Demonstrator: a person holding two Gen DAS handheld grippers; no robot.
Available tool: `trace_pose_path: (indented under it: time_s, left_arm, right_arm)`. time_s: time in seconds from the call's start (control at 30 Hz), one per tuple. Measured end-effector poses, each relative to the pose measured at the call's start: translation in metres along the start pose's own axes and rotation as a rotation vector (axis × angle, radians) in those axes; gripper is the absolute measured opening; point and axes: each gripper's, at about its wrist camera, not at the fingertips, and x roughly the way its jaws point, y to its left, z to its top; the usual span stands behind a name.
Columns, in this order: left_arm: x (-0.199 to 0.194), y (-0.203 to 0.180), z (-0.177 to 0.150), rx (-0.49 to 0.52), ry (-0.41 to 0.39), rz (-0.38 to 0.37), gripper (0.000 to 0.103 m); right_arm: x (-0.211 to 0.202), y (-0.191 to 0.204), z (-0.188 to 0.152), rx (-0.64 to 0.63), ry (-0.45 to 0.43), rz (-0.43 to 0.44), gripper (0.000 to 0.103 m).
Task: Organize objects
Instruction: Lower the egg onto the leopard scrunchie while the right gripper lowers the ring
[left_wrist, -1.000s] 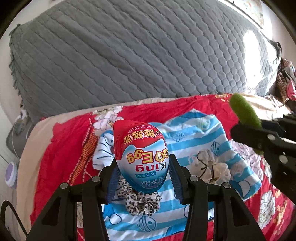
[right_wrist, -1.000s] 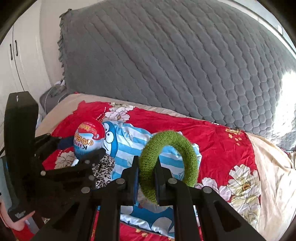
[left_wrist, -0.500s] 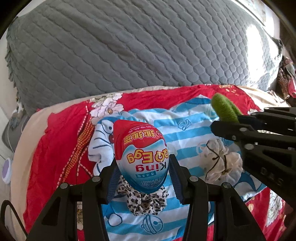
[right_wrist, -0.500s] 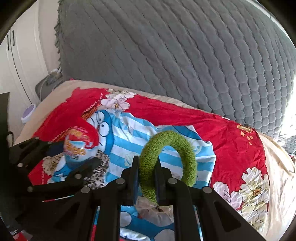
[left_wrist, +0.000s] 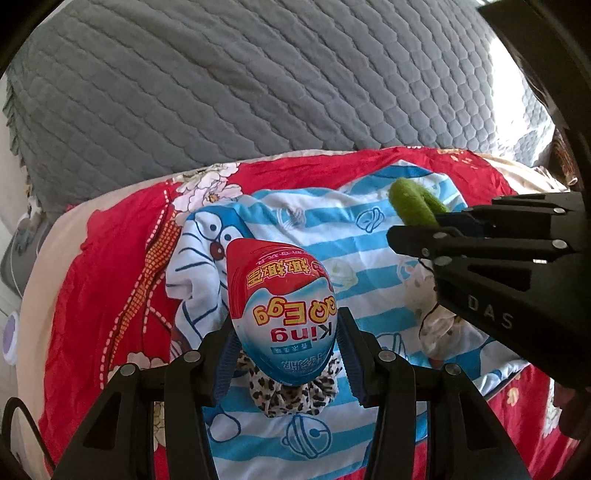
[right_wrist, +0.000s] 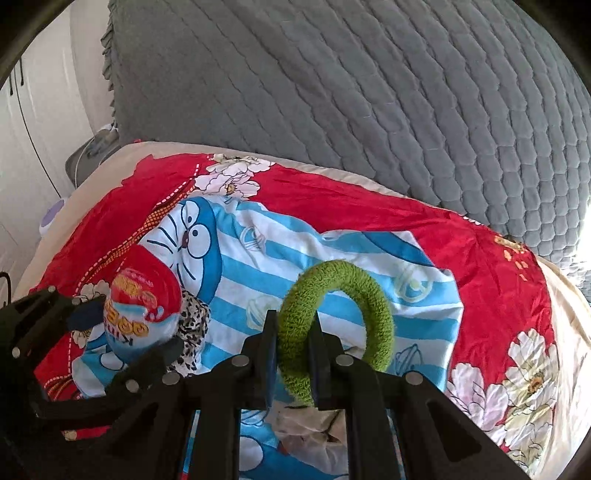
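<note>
My left gripper is shut on a red, white and blue King Egg toy egg, held above a blue-striped Doraemon cloth; the egg also shows in the right wrist view. A leopard-print scrunchie lies on the cloth just below the egg. My right gripper is shut on a green fuzzy scrunchie, held over the cloth; it shows at the right of the left wrist view. A cream scrunchie lies on the cloth under my right gripper.
The cloth lies on a red floral bedspread. A grey quilted headboard cover rises behind. A grey bedside stand and a small purple and white disc sit at the left.
Both grippers have moved forward and lower over the striped cloth. My right gripper with the green scrunchie has come closer to the left one.
</note>
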Motion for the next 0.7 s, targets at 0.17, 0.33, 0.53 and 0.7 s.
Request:
trace_pose_path:
  time_s: [0.17,0.33,0.53,0.7]
  left_arm:
    - [0.007,0.001,-0.002,-0.016,-0.007,-0.011,0.051]
    - [0.016,0.002,-0.005,-0.044,0.003,-0.027,0.051]
    - [0.026,-0.002,-0.014,-0.018,0.003,-0.019,0.051]
    - [0.031,-0.004,-0.017,-0.02,0.011,-0.022,0.051]
  right_arm:
    - [0.012,0.002,-0.001,0.006,0.016,0.013,0.014]
    - [0.024,0.002,0.001,0.008,0.036,0.015,0.014]
    - [0.041,0.002,0.002,0.001,0.078,0.021,0.014]
    - [0.055,0.003,-0.001,0.025,0.116,0.03,0.014]
